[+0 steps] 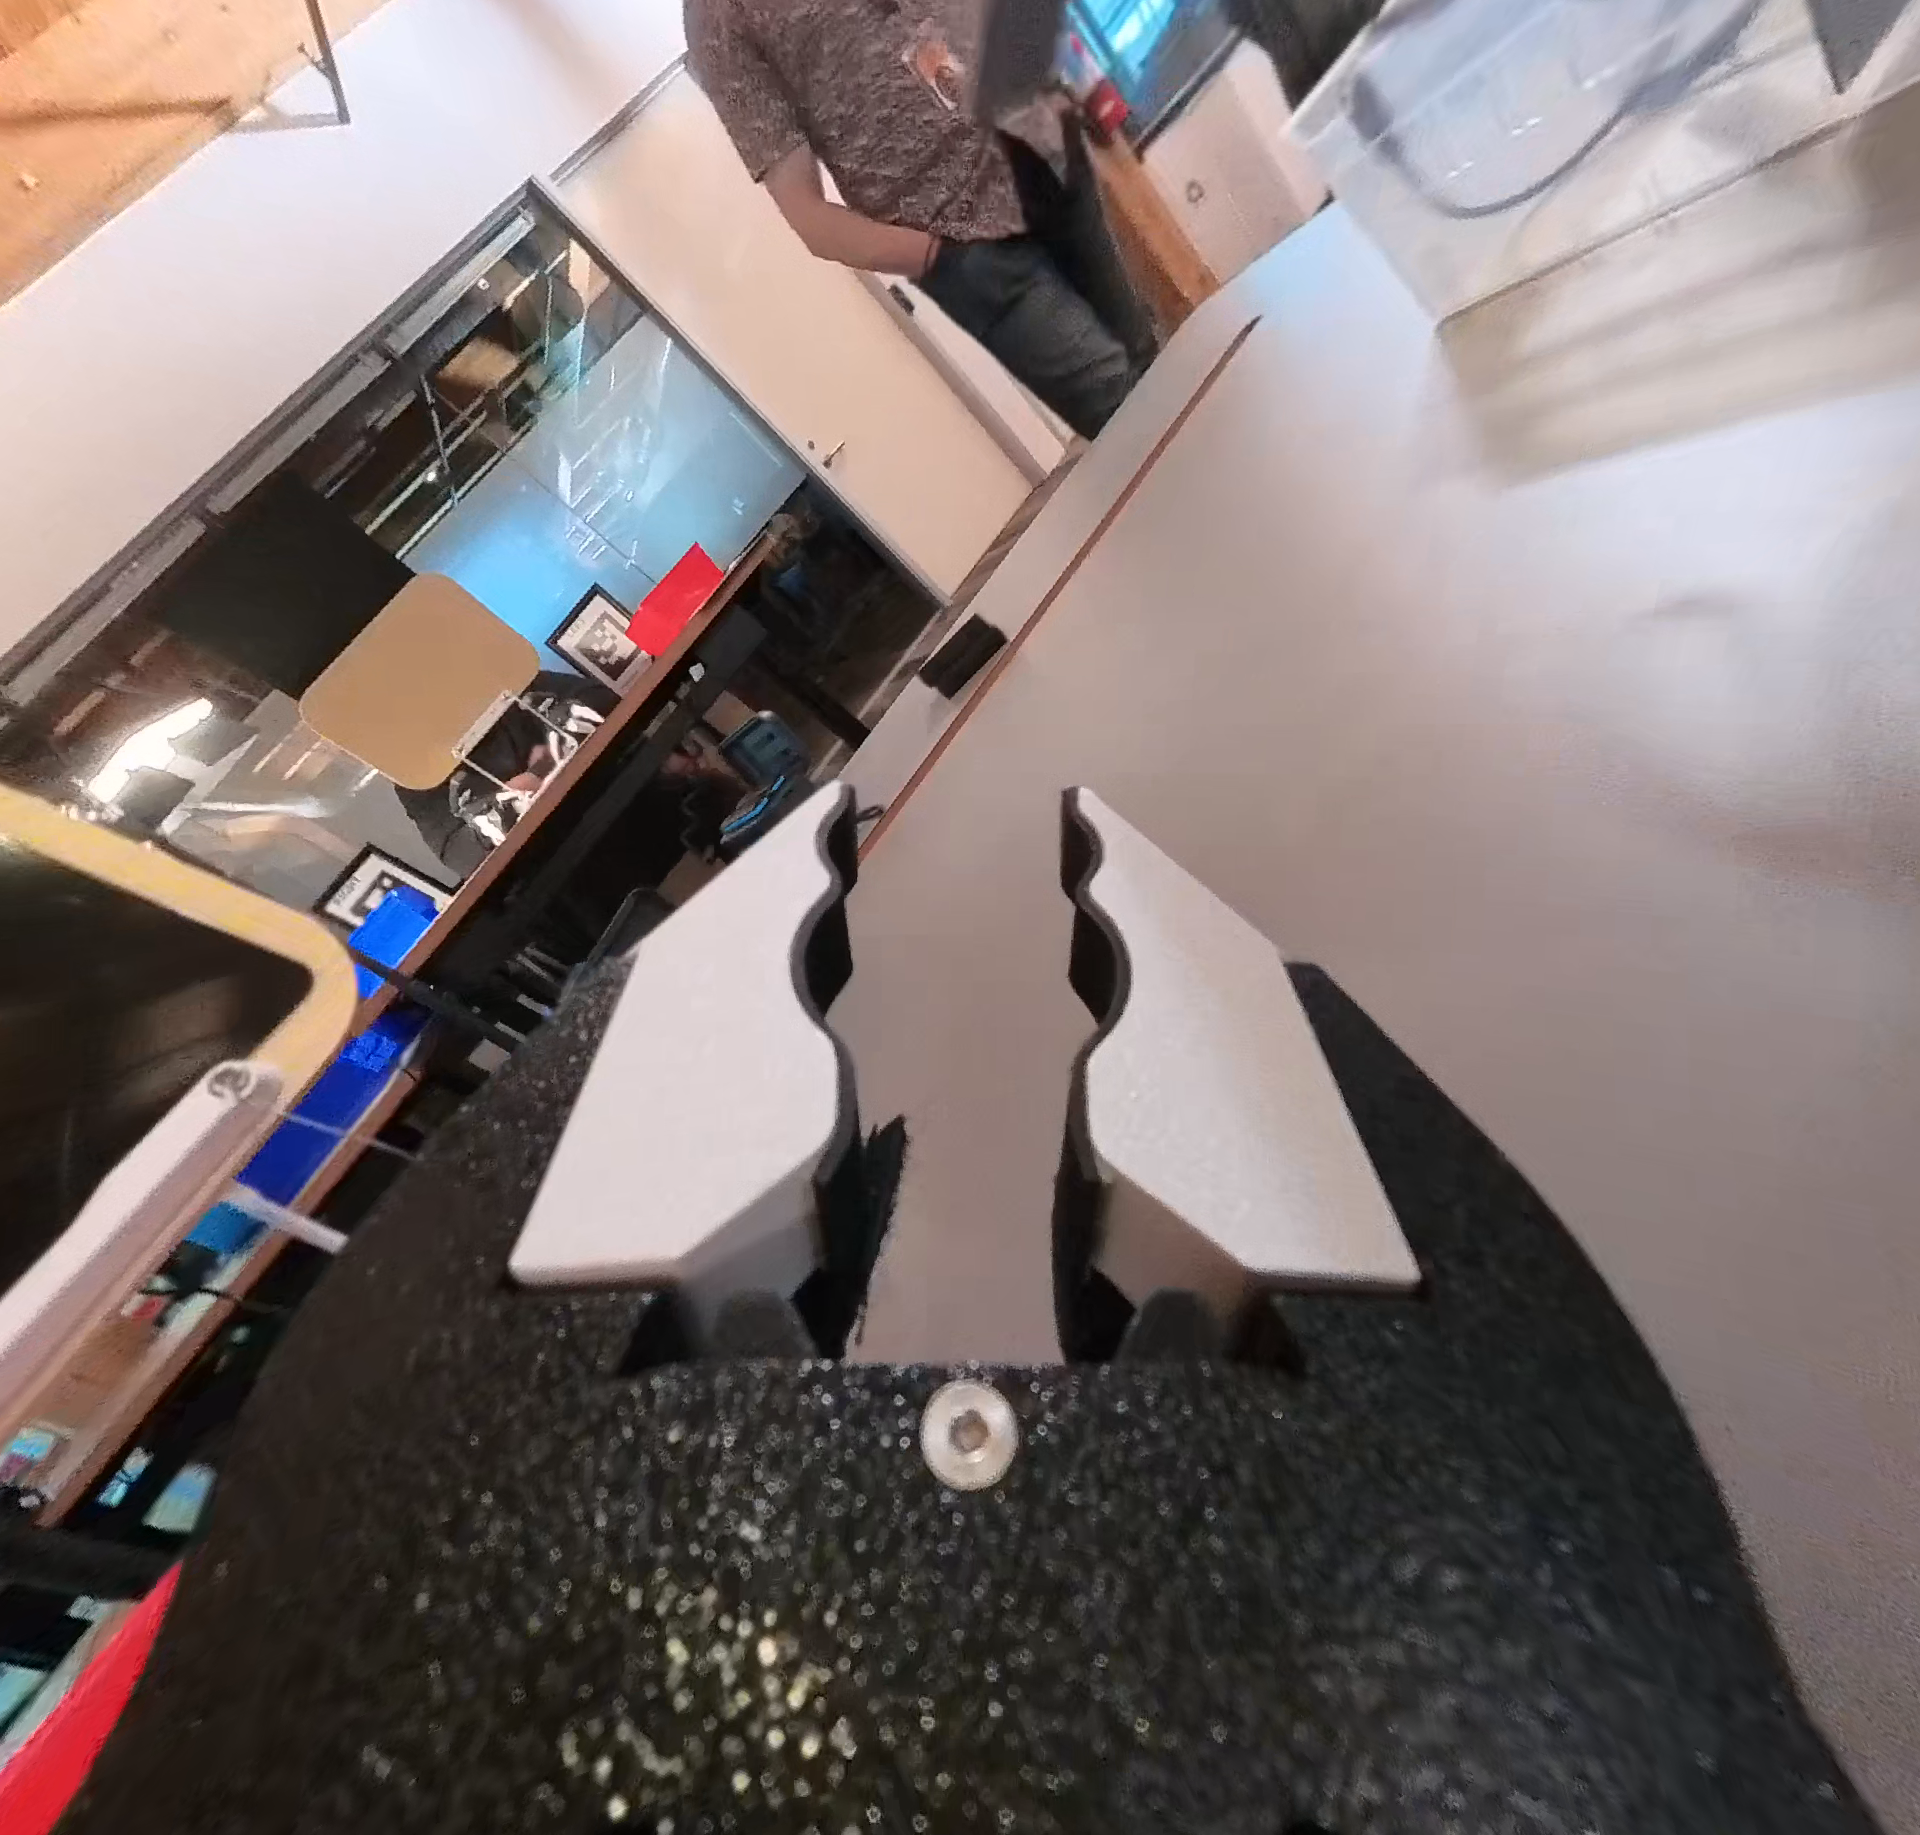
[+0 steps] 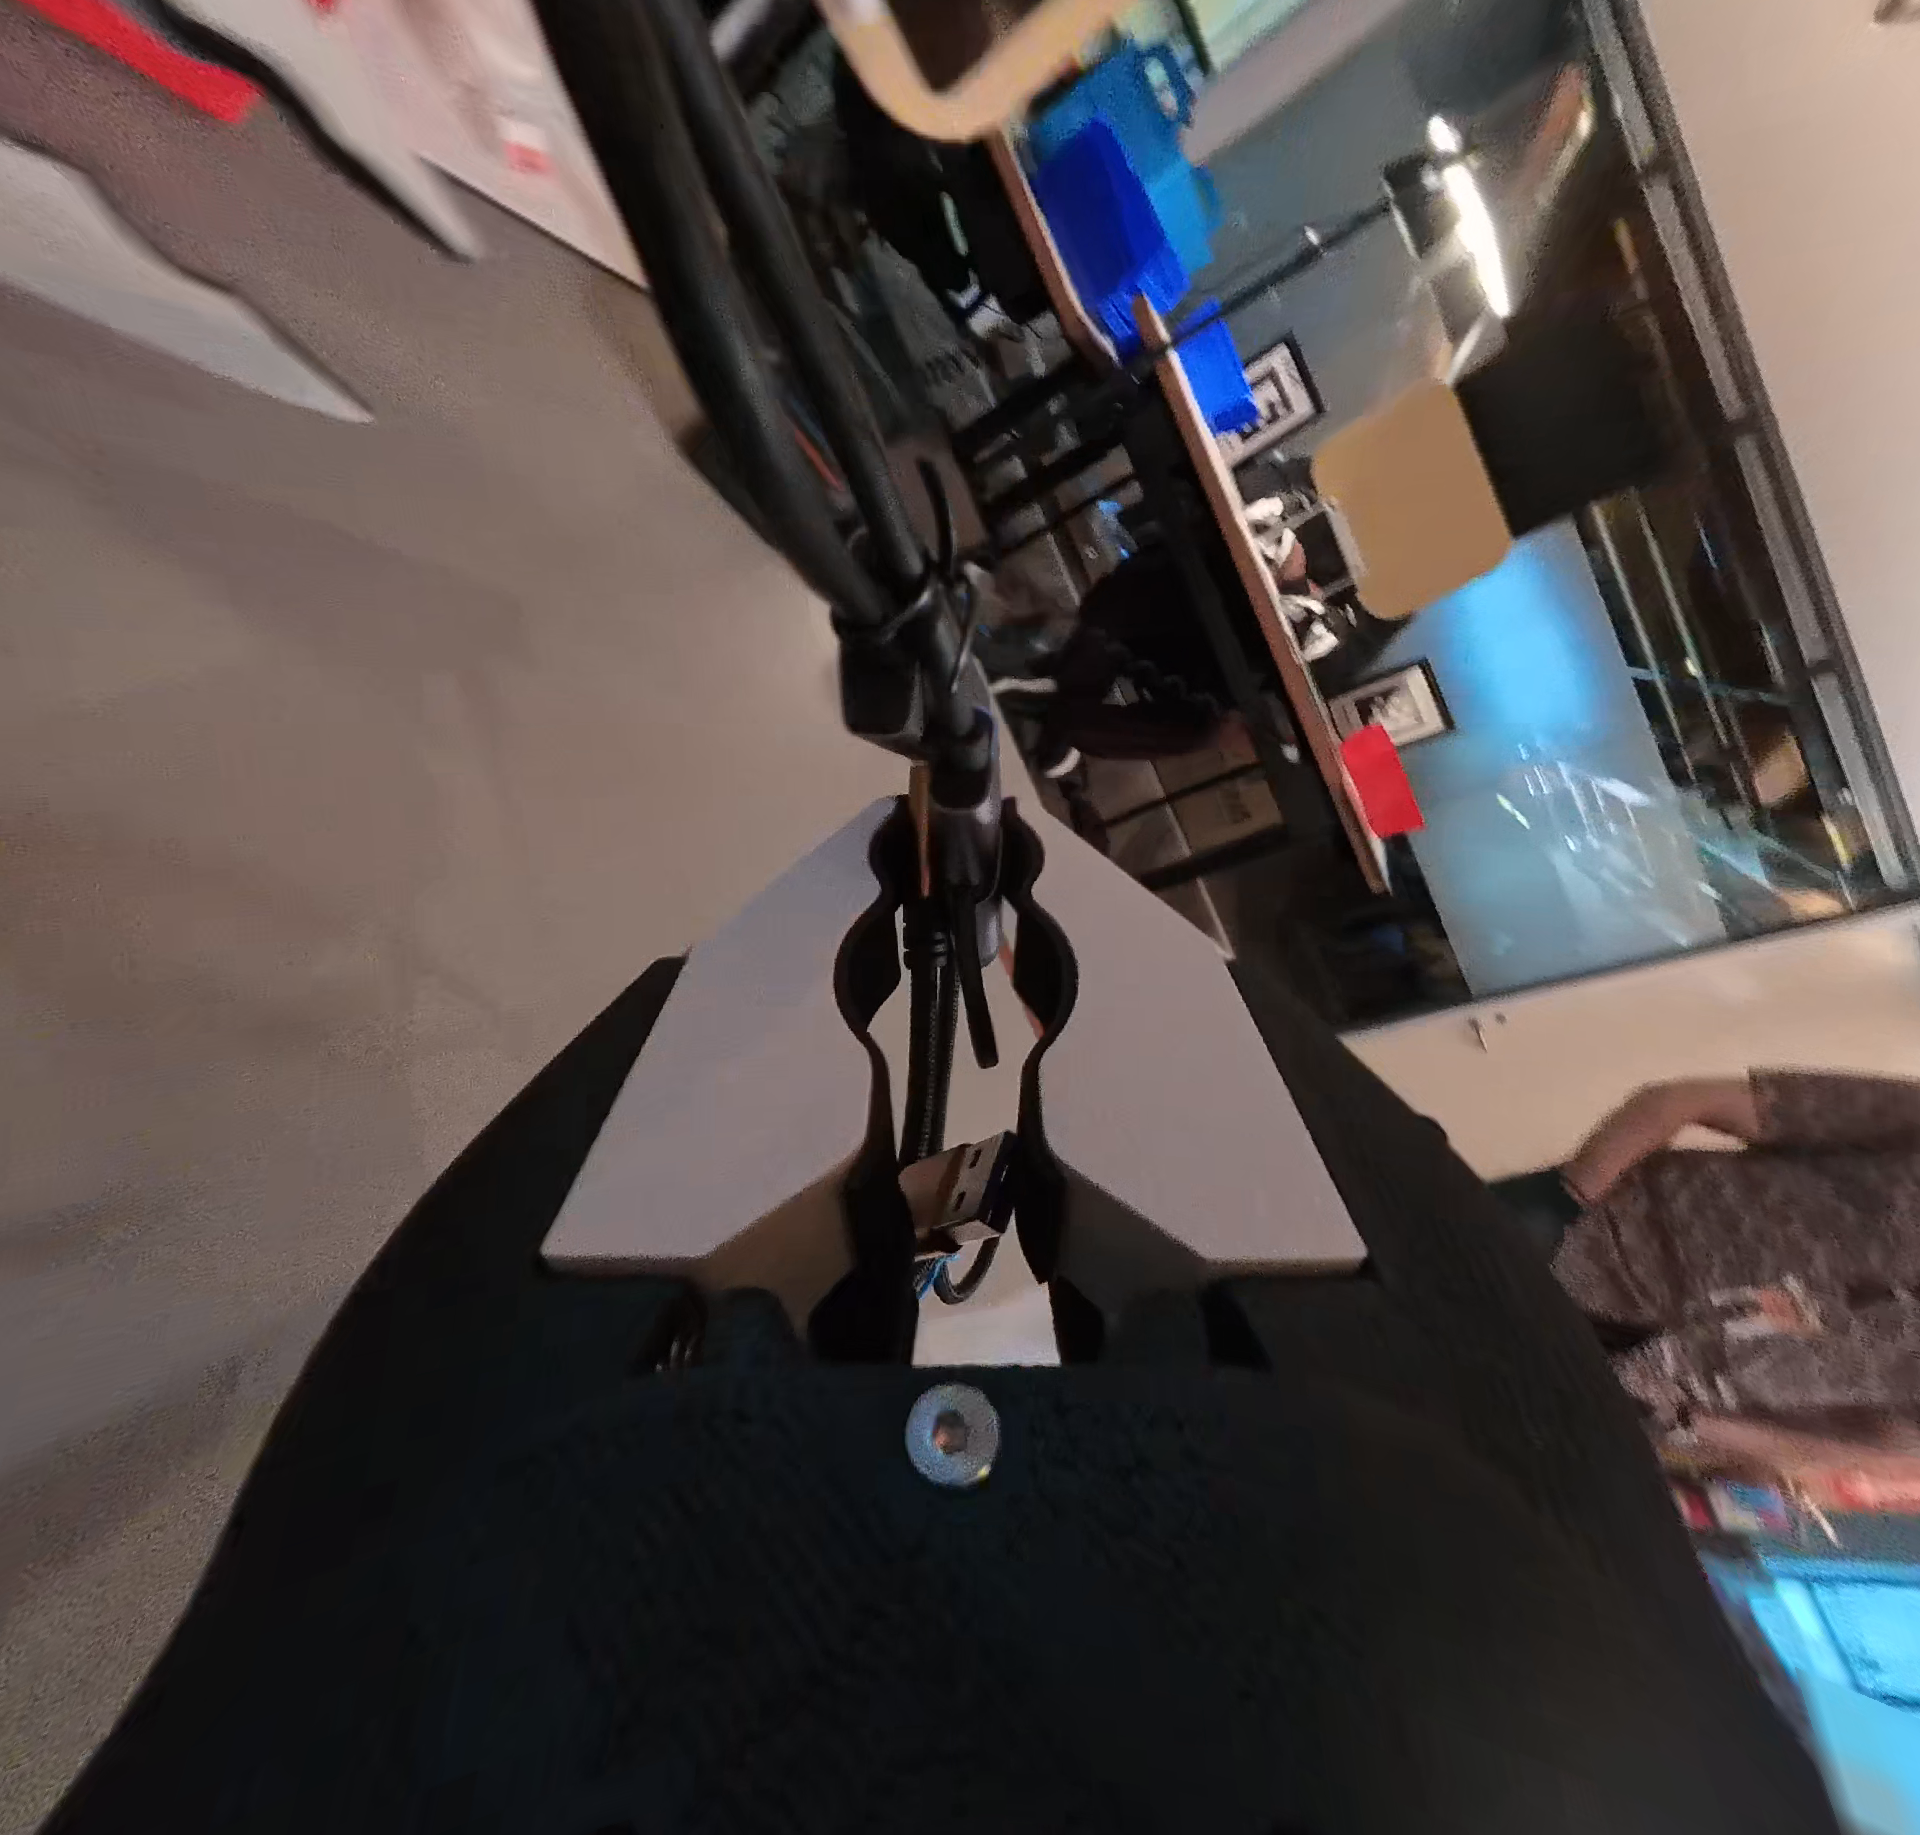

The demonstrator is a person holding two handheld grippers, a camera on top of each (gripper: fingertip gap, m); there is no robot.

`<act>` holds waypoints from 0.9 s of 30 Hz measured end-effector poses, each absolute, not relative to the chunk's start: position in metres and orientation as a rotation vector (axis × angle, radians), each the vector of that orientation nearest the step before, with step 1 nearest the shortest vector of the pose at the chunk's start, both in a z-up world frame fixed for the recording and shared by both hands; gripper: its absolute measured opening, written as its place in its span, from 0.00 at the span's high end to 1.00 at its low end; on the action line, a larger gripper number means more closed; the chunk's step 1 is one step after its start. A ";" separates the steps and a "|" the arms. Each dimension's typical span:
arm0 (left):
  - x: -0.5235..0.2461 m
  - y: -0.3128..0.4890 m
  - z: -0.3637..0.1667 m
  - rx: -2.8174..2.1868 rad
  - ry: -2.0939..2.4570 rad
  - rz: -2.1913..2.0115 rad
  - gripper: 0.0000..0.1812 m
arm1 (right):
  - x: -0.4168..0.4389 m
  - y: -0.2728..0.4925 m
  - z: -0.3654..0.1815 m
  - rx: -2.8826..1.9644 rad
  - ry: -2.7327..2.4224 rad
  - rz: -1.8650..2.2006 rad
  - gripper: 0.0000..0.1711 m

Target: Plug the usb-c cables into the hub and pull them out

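My left gripper [image 1: 958, 809] is open and empty, with its jaws wide apart low over the white table [image 1: 1455, 746]. My right gripper [image 2: 954, 829] is shut on a dark grey cable plug [image 2: 971, 798] at its fingertips. A bundle of black cables [image 2: 810, 414], tied with a black tie, runs up and away from the plug. A braided black cable hangs back between the fingers and ends in a silver USB plug [image 2: 961, 1188] near the gripper base. I see no hub in either view.
A clear plastic box [image 1: 1621, 123] with dark cables inside stands on the table at the far right. A person in a patterned shirt [image 1: 862, 71] stands past the table's far edge. Blue bins [image 2: 1122, 206] sit on a farther desk. The gap from one gripper's tips to the other's is roughly 15 cm.
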State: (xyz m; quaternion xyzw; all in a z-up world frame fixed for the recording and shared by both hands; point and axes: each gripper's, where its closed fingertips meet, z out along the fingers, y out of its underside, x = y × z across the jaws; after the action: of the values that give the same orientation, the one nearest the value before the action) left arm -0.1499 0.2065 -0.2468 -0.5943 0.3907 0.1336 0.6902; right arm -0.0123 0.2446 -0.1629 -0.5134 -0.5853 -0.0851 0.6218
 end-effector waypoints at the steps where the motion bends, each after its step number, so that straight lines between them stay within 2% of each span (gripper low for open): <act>1: -0.147 0.205 -0.248 -1.320 0.895 0.308 0.80 | 0.005 0.250 -0.150 -1.213 -1.326 -0.217 0.91; 6: -0.140 0.204 -0.249 -1.302 0.932 0.314 0.81 | 0.104 0.295 -0.127 -1.483 -1.356 -0.384 0.91; 13: -0.142 0.206 -0.250 -1.329 0.905 0.267 0.81 | 0.199 0.350 -0.185 -1.853 -1.637 -0.664 0.91; 20: -0.139 0.207 -0.255 -1.343 0.929 0.258 0.82 | 0.212 0.382 -0.241 -1.625 -2.011 -0.965 0.91; 27: -0.138 0.208 -0.258 -1.357 0.938 0.245 0.82 | 0.216 0.365 -0.297 -1.972 -1.999 -0.638 0.88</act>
State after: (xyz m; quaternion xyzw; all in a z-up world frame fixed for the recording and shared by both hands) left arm -0.1379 0.2077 -0.2581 -0.6024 0.4167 0.1088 0.6721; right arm 0.2160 0.3650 -0.2967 -0.6789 -0.6882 -0.2198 0.1307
